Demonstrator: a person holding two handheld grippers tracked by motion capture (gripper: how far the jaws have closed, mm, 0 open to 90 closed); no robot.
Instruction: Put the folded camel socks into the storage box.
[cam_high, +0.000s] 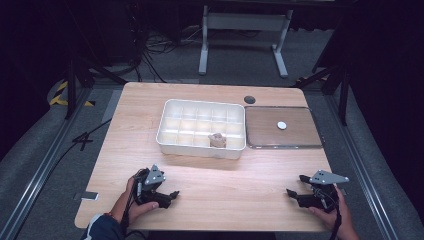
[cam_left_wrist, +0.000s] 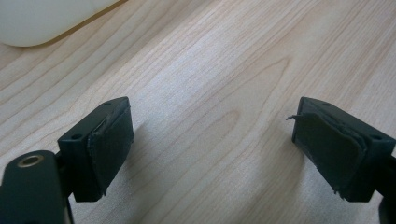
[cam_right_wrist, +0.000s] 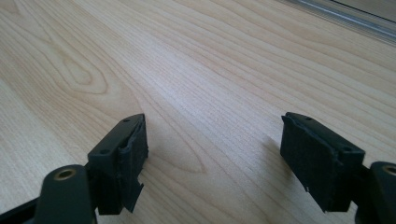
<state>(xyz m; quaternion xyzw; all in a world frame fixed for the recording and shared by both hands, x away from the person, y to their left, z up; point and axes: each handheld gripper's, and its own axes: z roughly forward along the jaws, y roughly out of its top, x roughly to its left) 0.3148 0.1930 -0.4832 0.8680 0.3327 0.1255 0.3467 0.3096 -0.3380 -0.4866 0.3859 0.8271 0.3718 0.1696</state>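
Resting on the light wooden desk (cam_high: 210, 175), the left hand-held gripper (cam_high: 170, 194) and right hand-held gripper (cam_high: 295, 186) both gape wide, holding nothing. Farther off sits a white tray (cam_high: 165, 131) with a brown lump (cam_high: 217, 140) inside. Grey floor (cam_high: 30, 150) and dark room lie around.

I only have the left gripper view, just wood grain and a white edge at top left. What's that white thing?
Observer: A white plastic divided tray, seen from the high view.
Operator: Anything in it?
Observer: One crumpled beige lump in a front compartment.
Operator: What's beside the tray?
Observer: A flat brown tray with a metal rim holding a small white round disc.
Operator: And the right gripper?
Observer: The right gripper is open, nothing between its jaws.
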